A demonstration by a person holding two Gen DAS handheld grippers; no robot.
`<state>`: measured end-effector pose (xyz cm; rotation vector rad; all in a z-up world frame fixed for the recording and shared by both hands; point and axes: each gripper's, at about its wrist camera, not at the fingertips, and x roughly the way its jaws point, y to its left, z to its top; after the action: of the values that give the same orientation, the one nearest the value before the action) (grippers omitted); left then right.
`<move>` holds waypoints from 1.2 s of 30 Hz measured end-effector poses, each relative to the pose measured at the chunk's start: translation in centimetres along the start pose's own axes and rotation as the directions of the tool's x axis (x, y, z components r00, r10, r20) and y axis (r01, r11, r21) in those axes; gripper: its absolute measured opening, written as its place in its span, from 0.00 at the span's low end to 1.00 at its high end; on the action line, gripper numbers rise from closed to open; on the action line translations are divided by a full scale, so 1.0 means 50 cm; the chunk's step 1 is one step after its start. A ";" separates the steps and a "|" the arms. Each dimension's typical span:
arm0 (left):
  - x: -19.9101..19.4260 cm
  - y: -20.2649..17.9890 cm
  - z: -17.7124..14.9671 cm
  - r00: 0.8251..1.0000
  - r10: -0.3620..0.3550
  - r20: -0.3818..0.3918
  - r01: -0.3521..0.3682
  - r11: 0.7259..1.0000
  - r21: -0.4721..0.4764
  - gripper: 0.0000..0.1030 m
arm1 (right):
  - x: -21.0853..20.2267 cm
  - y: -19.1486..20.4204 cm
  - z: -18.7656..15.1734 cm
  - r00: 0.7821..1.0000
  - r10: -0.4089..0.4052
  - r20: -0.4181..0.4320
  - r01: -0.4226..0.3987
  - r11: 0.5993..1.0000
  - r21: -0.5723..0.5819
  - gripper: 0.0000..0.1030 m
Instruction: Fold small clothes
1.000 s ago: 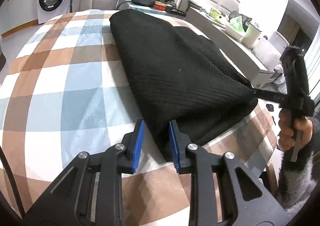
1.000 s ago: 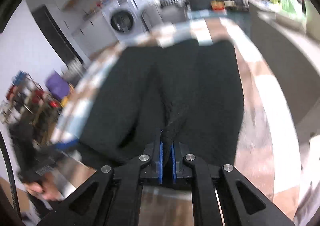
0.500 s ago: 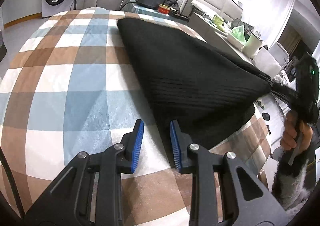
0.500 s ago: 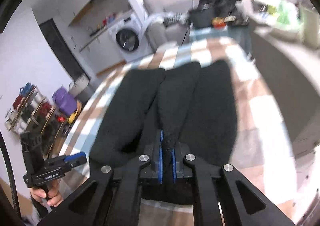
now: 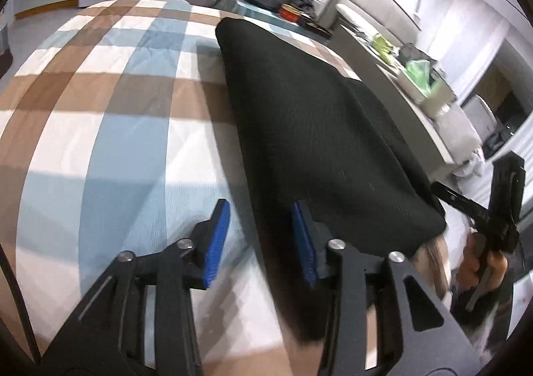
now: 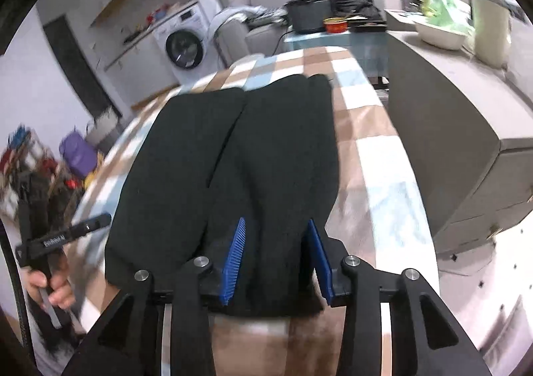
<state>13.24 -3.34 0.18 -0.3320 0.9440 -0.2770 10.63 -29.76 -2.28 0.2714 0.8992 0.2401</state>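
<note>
A black knitted garment (image 5: 316,129) lies folded lengthwise on the table's checked cloth (image 5: 116,109). My left gripper (image 5: 261,239) stands at the garment's near left edge. Its jaws are opening; the fabric edge lies loose by the right pad and is not pinched. In the right wrist view the garment (image 6: 266,159) shows two long folded halves side by side. My right gripper (image 6: 276,259) is over its near end with jaws opening, and the cloth lies slack between the pads. Each view shows the other gripper, held in a hand: the right gripper (image 5: 439,189) and the left gripper (image 6: 100,221).
A grey counter (image 6: 449,116) runs along the table's right side. Behind the table stand a black pot (image 6: 309,16), a red bowl (image 6: 336,26) and a washing machine (image 6: 185,46). A cluttered shelf (image 6: 33,159) stands at the left. Checked cloth (image 6: 376,156) lies bare beside the garment.
The right gripper has let go of the bunched fabric ridge it pinched, and its jaws have spread. The left jaws have widened too. The garment now lies flatter, and both views have shifted.
</note>
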 end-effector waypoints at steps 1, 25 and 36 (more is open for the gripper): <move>0.013 -0.003 0.012 1.000 -0.004 -0.006 0.004 1.000 -0.007 0.41 | 0.003 -0.003 0.001 1.000 0.001 0.003 -0.001 1.000 0.020 0.39; -0.035 0.072 0.011 0.989 0.130 0.070 -0.130 0.991 0.000 0.15 | 0.137 0.118 0.015 0.959 0.209 -0.193 -0.221 0.974 -0.041 0.21; -0.057 0.069 0.060 0.990 0.078 0.120 -0.076 0.997 -0.021 0.47 | 0.163 0.103 0.137 0.989 0.142 -0.030 -0.142 0.990 0.015 0.38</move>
<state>14.42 1.36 2.57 -0.3226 0.8385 -0.1764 20.47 -23.23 -2.50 0.3453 0.9135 0.3710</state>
